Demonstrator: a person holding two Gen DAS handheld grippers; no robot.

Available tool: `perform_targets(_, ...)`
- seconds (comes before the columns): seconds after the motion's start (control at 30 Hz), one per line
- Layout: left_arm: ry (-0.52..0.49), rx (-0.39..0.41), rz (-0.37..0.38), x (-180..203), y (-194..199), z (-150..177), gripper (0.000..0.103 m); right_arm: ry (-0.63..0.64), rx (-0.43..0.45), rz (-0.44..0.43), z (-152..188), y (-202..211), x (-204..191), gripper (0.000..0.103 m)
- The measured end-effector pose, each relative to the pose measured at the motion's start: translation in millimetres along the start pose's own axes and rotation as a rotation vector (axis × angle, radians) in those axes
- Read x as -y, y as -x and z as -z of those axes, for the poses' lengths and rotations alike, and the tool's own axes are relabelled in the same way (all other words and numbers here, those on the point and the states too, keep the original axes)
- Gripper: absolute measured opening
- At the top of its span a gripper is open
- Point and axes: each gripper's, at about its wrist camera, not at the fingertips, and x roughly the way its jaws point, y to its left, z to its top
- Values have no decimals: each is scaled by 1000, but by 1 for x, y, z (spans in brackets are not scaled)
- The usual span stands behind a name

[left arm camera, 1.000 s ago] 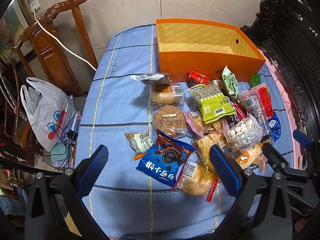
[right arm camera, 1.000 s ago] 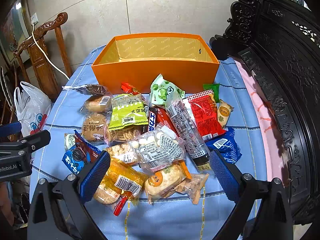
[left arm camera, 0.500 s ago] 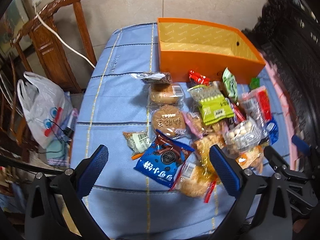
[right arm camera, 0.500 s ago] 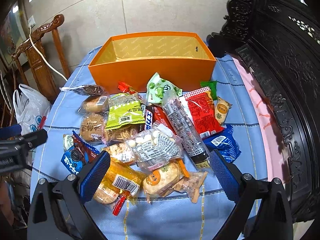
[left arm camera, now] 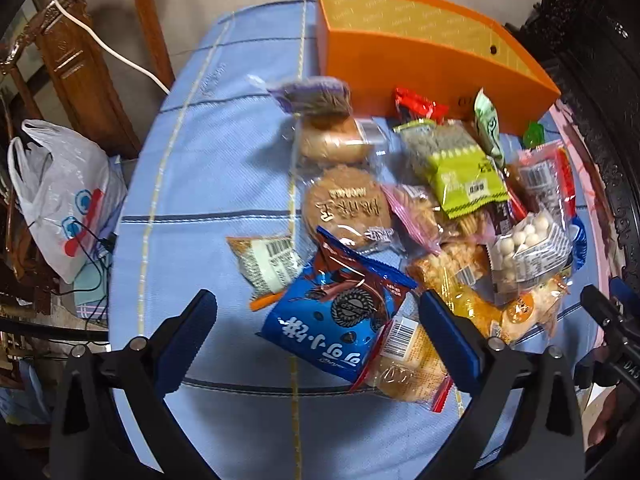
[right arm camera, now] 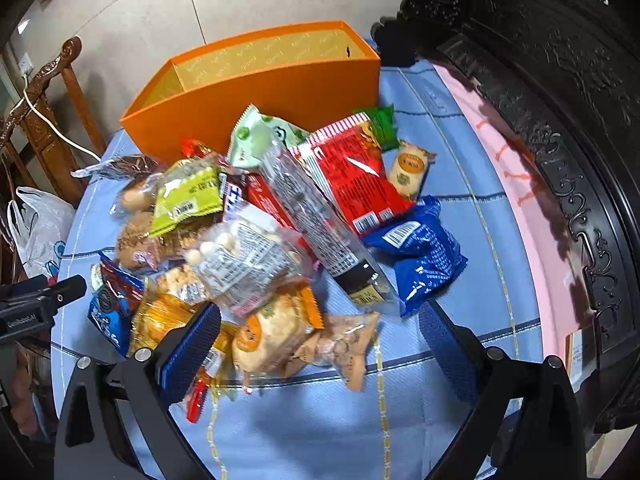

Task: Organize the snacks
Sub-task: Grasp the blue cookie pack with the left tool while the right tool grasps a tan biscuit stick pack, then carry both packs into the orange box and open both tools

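Jaws of the left gripper (left arm camera: 320,332) stand spread wide with nothing between them, hovering over the blue cookie packet (left arm camera: 334,316) at 6 o'clock of the snack heap; its right pad covers part of a clear biscuit pack (left arm camera: 408,364). At 12 o'clock sits the orange box (left arm camera: 420,68), its far right end cut off by dark carved furniture (left arm camera: 592,60). A dark wrapped item (left arm camera: 316,94) at 11 o'clock is blurred, possibly a pastry. From the right wrist, the right gripper (right arm camera: 320,336) is likewise wide apart and holds nothing, above a pale cracker bag (right arm camera: 272,332). Its left pad hides the lower left edge of the heap. The blue cloth (right arm camera: 472,208) lies bare at 3 o'clock.
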Motion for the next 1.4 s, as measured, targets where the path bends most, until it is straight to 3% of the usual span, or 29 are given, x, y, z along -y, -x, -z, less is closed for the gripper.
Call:
perform_targets(0.23, -165, -58, -46, 22, -44, 14, 99, 29, -58, 19, 0, -15, 7, 99)
perform_targets(0.43, -171, -104, -46, 21, -81, 19, 74, 33, -66, 44, -7, -18, 18, 99)
perform_targets(0.5, -198, -74, -50, 24, -83, 22, 63, 34, -64, 60, -8, -19, 23, 99)
perform_targets(0.57, -186, -76, -38, 24, -79, 20, 43, 56, -74, 76, -9, -23, 25, 99)
perform_targets(0.67, -129, -58, 30, 16, -66, 14, 41, 99, -116, 15, -6, -30, 23, 99)
perform_targets(0.83, -67, -26, 59, -4, -46, 5, 41, 160, -202, -124, 11, -39, 3, 99)
perform_targets(0.87, -58, -26, 67, -7, -45, 5, 41, 163, -214, -136, 14, -42, -1, 93)
perform_targets(0.9, -53, -26, 73, -11, -44, 4, 41, 168, -227, -148, 17, -45, -6, 78)
perform_targets(0.93, -52, -25, 70, -12, -44, 4, 41, 171, -237, -154, 19, -49, -10, 73)
perform_targets(1.17, -84, -44, 63, -8, -45, 9, 41, 234, -131, -19, 24, -68, -25, 71)
perform_targets(1.23, -87, -46, 66, -5, -44, 12, 41, 305, -103, 19, 28, -67, -33, 63)
perform_targets(1.3, -92, -31, 66, -2, -41, 11, 41, 292, -81, -12, 25, -51, -28, 28)
perform_targets(1.4, -77, -12, 74, -7, -31, 9, 42, 192, -84, -107, 16, -24, -6, 22)
